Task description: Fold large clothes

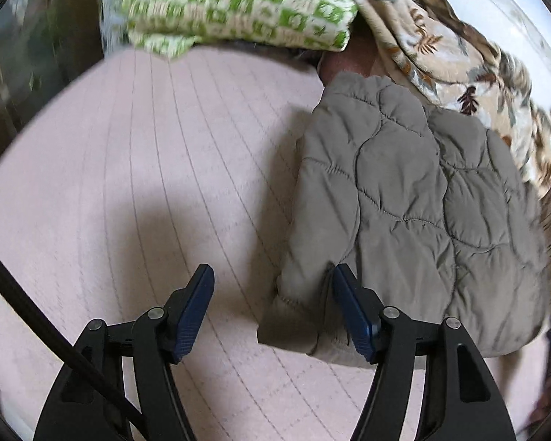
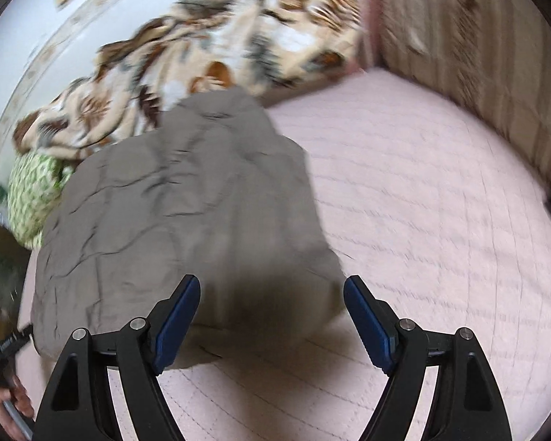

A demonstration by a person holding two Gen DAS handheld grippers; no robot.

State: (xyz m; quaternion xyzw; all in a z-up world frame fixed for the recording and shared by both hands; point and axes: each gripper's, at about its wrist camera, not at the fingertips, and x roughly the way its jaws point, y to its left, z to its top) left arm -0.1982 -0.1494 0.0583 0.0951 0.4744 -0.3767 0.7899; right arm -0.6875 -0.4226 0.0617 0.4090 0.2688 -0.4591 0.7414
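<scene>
Jacket [image 1: 415,198] lies bundled on the pink bed [image 1: 147,169], seemingly mid-fold. Left tongs [image 1: 273,312] and right tongs [image 2: 272,321] hover spread, empty; next move likely calls for pinching its near edge.

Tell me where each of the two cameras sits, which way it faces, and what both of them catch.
Left wrist: sits on the left gripper, looking down along its open fingers at the pink quilted bed cover, with the grey quilted jacket to the right.
Right wrist: sits on the right gripper, open, looking down at the jacket; the person's hand shows at lower left.
Shared: jacket, bed cover, green patterned pillow and leaf-print blanket.
</scene>
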